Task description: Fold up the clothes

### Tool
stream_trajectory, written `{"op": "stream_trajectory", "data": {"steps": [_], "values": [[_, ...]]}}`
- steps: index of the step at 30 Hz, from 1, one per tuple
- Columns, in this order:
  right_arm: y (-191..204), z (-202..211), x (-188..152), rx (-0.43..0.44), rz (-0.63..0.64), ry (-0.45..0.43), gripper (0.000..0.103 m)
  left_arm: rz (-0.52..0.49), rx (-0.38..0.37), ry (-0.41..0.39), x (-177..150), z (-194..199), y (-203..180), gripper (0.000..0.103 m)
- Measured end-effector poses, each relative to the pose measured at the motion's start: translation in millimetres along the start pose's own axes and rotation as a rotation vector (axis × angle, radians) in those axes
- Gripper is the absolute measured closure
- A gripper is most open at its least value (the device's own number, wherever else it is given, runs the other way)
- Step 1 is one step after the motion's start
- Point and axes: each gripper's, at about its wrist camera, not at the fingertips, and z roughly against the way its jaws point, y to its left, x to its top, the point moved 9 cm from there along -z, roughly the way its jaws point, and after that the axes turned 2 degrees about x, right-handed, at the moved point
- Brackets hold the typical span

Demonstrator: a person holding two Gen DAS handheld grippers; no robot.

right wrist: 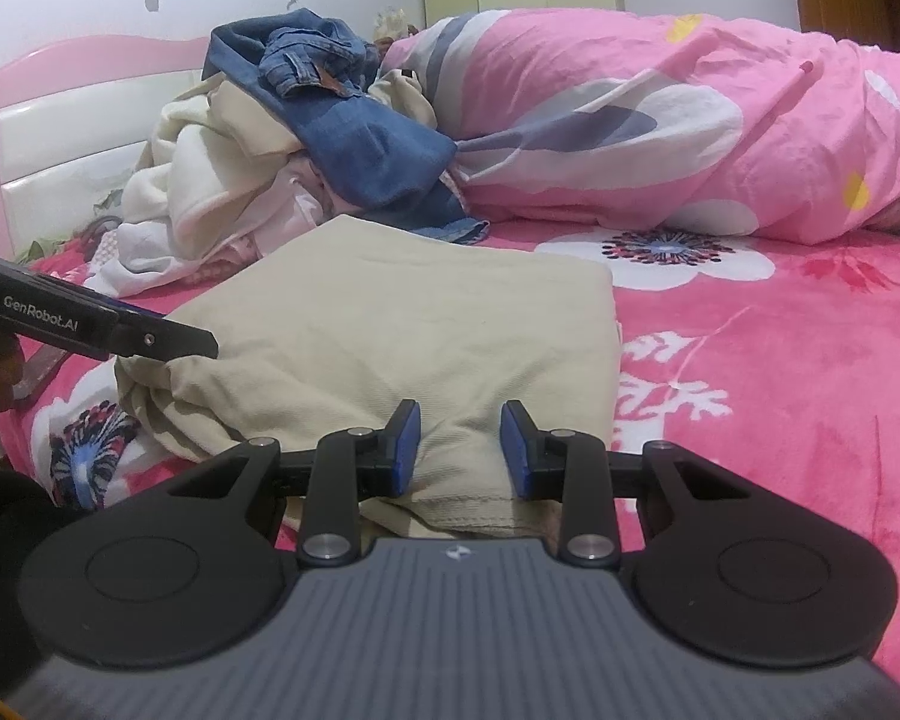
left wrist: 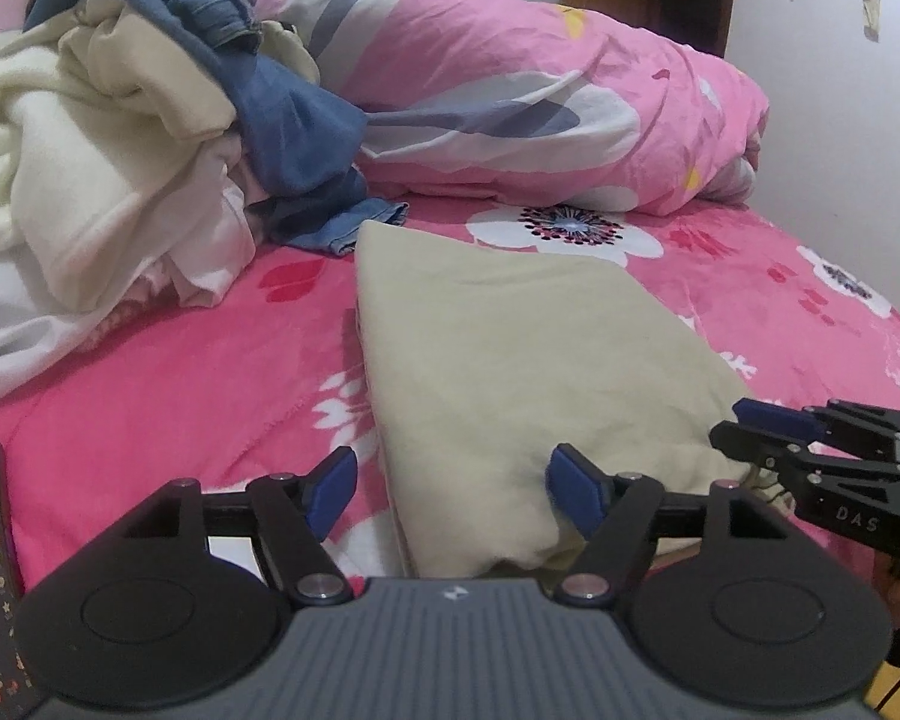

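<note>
A folded beige garment point(left wrist: 510, 360) lies flat on the pink flowered bedspread point(left wrist: 180, 396), its near edge bunched up between both tongs. The left gripper point(left wrist: 450, 489) is spread wide over the near left corner, and the right gripper point(right wrist: 461, 450) stands parted astride a raised fold at the hem. Behind lie a heap of unfolded clothes point(left wrist: 120, 138) and a rolled pink quilt point(left wrist: 540, 96).
</note>
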Motion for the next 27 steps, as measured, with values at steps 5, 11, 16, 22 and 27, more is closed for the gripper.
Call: {"op": "stream_trajectory", "data": {"steps": [5,11,16,22,27], "values": [[-13.8,8.9,20.9,0.022,-0.074,0.038,0.037,0.076,-0.052,-0.039,8.0,11.1,11.8,0.023],[-57.3,11.9,40.5,0.099,-0.339,0.009,0.023,0.21,-0.164,-0.027,24.6,0.1,26.6,0.017],[-70.6,-8.4,32.3,0.178,-0.495,0.125,0.02,0.312,-0.238,0.076,21.6,-29.5,35.0,0.017],[-76.3,-21.8,25.2,0.232,-0.591,0.212,0.02,0.346,-0.311,0.192,10.2,-55.0,28.8,0.017],[-80.8,-32.3,20.0,0.278,-0.671,0.285,0.02,0.346,-0.336,0.217,11.7,-68.1,26.5,0.015]]}}
